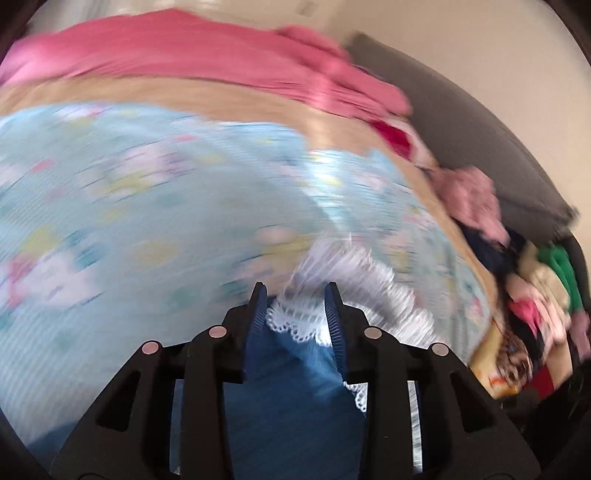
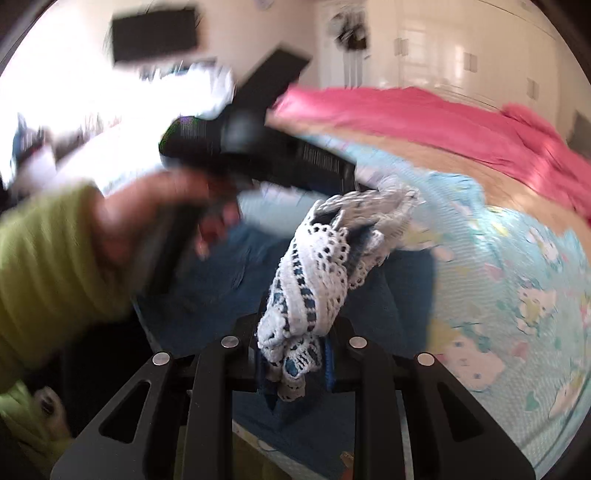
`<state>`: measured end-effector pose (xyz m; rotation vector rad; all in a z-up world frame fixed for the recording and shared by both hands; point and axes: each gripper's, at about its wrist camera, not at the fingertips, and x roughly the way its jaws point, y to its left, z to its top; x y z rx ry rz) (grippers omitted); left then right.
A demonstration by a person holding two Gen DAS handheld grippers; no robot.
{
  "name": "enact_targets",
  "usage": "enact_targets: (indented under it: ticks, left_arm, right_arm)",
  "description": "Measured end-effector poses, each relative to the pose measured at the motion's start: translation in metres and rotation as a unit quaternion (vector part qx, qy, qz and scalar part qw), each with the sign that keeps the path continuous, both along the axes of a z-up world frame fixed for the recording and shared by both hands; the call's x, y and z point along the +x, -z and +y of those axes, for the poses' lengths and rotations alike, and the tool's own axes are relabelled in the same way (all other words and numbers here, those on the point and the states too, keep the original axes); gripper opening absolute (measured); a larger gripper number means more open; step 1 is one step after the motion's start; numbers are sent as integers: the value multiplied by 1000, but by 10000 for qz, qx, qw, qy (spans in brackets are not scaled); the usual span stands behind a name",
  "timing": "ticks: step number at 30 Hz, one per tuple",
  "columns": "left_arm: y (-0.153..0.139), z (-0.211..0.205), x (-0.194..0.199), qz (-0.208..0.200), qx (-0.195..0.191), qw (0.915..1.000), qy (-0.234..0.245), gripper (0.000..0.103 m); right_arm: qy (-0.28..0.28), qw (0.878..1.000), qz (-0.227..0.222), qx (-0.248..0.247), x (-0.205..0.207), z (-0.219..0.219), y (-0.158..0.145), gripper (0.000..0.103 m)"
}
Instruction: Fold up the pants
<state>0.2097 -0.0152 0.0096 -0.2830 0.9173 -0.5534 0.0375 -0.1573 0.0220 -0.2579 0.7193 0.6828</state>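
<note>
In the left wrist view the left gripper fills the lower middle of the frame, its blue ribbed pads standing a little apart with the pants between them — blue denim edged with white lace trim. The cloth lies in the gap, but the blur keeps me from telling whether the pads press on it. Behind, a light blue printed sheet covers the centre and left of the frame, with a pink blanket across the top and a strip of tan cover between them. Only this view shows the heap of mixed clothes at the right edge and the grey headboard curving down the upper right.

The right wrist view shows what the first does not: the right gripper in the lower middle is pinching a bunched wad of the lace trim, which rises out of the jaws toward the centre. The blue denim spreads below and left of it. The other gripper appears from outside here as a black body in the upper centre, held by a hand coming in from the left in a yellow-green sleeve. The printed sheet occupies the right side, the pink blanket the upper right. White wardrobe doors stand at the top right, and a dark rectangle hangs on the wall at upper left — both blurred.
</note>
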Motion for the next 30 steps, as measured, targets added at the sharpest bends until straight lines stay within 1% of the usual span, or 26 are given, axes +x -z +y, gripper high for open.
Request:
enact_targets:
  ticks: [1,3,4,5,6,7,8,9,11,12,13,14,15,17,18,20,21,22,23,24,25,26,28,30]
  left_arm:
    - [3,18,-4,96,-52,9996,-254,24]
    - [3,46,-14,145,-242,9981,-539,24]
    - [3,58,-21,141,-294,9973,-651,26]
    - [2,65,-26,125,-248,9971,-712,28]
    - [2,67,-29,124,-204,9970,-731,30]
    - [2,70,-34,151,-132,9971,-735,32]
    - [3,71,-39,168,-97,9971,-741,33]
    - [4,72,-42,170,-106,9971,-737,33]
    - [4,73,-45,164,-141,9972,-722,36]
    - [4,70,-45,188,-122,9974,-692,38]
    - [5,70,-46,185,-106,9975,-670,41]
    - [4,65,-46,166,-55,9979,-617,43]
    - [3,59,-46,137,18,9981,-593,43]
    - [1,52,-46,60,169,9982,-577,48]
    - [2,49,-46,45,230,9981,-569,50]
    - [0,40,-45,-24,412,9977,-545,58]
    - [0,37,-45,-53,490,9973,-537,60]
    - [0,33,-44,-52,565,9970,-522,65]
    - [0,30,-43,-44,622,9968,-508,69]
    - [1,26,-42,-45,706,9962,-512,71]
    - [3,24,-40,-23,795,9955,-515,76]
    - [5,22,-39,-1,891,9946,-532,80]
    - [11,23,-35,113,978,9934,-588,83]
    - [17,25,-30,259,937,9932,-636,85]
  right_arm:
    - [-116,9998,-41,-178,-3,11,8,21]
    - [-316,9983,-53,-477,-13,32,23,25]
    - [-463,9974,-21,-547,-17,42,31,26]
    - [-539,9969,42,-564,-20,47,36,32]
    - [-650,9965,117,-512,-23,51,40,42]
    - [-741,9962,207,-406,-24,51,39,46]
    - [-799,9959,303,-302,-23,49,37,57]
    - [-897,9948,480,-51,-22,43,32,62]
    - [-920,9937,600,206,-18,31,21,63]
    - [-876,9942,571,258,-16,24,16,63]
    - [-752,9956,468,319,-8,12,6,63]
    - [-613,9968,375,356,1,1,0,73]
    - [-363,9983,239,389,15,-13,-7,78]
    - [117,9995,65,282,42,-33,-14,78]
    - [394,9990,36,201,61,-44,-15,78]
    - [765,9969,30,163,87,-62,-13,79]
    - [959,9953,80,121,100,-70,-11,84]
    - [1105,9937,178,75,119,-78,-7,87]
    - [1188,9927,196,70,125,-83,-2,88]
    - [1325,9909,253,14,135,-86,2,89]
    - [1413,9888,473,-27,150,-90,9,90]
    - [1430,9880,583,43,153,-94,11,92]
    - [1497,9834,1007,188,170,-98,26,94]
    - [1535,9793,1274,337,178,-98,37,94]
